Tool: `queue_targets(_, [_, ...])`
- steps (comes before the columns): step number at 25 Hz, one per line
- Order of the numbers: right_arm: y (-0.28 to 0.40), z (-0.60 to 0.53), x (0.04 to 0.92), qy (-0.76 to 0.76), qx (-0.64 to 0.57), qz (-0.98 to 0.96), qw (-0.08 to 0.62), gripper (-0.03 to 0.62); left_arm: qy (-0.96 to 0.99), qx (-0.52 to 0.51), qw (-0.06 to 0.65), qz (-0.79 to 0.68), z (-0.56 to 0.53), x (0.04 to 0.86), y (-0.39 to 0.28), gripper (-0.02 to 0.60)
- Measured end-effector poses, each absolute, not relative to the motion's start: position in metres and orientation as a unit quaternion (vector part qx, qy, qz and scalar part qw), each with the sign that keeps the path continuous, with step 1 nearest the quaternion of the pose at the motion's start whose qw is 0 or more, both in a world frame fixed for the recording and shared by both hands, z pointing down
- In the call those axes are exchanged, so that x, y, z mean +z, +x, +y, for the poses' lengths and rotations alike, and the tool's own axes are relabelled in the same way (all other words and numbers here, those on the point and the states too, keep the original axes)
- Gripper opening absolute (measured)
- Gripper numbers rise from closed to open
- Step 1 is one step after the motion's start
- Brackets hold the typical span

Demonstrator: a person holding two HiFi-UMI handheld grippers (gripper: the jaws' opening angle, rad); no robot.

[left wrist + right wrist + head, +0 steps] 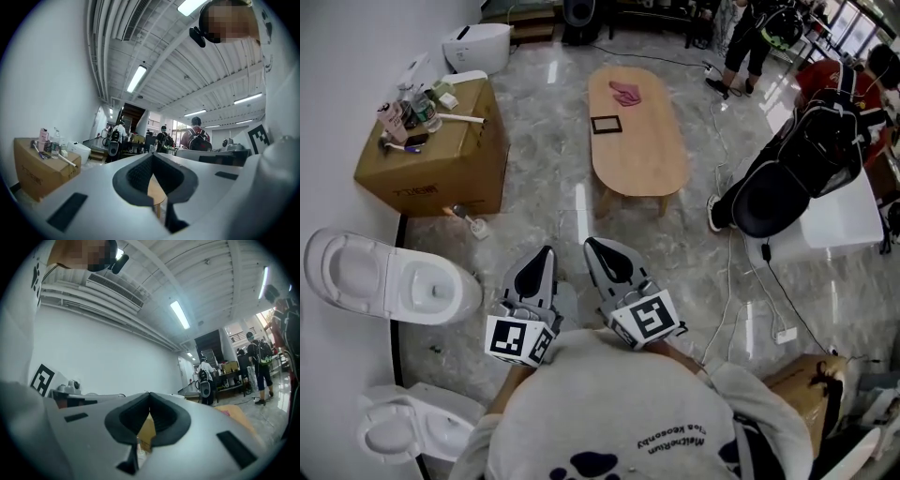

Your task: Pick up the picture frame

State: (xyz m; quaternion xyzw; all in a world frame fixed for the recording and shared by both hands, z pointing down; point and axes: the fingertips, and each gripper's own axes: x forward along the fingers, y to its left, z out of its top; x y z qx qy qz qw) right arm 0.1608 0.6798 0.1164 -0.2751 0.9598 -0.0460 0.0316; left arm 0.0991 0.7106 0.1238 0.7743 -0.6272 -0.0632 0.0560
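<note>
Left gripper (542, 258) and right gripper (600, 249), level and side by side, jaws together and empty, well short of the far picture frame (606, 124).

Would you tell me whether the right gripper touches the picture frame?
Apart: head view shows bare floor between the right gripper and the picture frame.
</note>
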Motion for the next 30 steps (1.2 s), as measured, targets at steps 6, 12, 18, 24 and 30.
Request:
queue_targets(6, [0.144,0.613,0.114,-0.319,-0.045,0.946,0.039,0.008,0.804,-0.064,0.046,-0.589,0.640,0.119,0.079,0.008])
queue_targets(12, [0.102,0.555,0.104,-0.339,-0.031,0.940,0.040,0.008,0.815,-0.073,0.050,-0.573,0.577,0.112,0.031,0.008])
queue_targets(18, [0.071,0.504,0.093,-0.378,-0.018,0.925,0.042,0.008,0.835,-0.076,0.051,-0.543,0.524,0.106,-0.007,0.008])
queue_targets(24, [0.055,0.467,0.100,-0.408,-0.017,0.912,0.040,0.008,0.850,-0.078,0.053,-0.518,0.481,0.113,-0.026,0.008])
queue_targets(30, [0.050,0.448,0.109,-0.430,-0.025,0.902,0.024,0.008,0.854,-0.078,0.077,-0.508,0.470,0.127,-0.043,0.008])
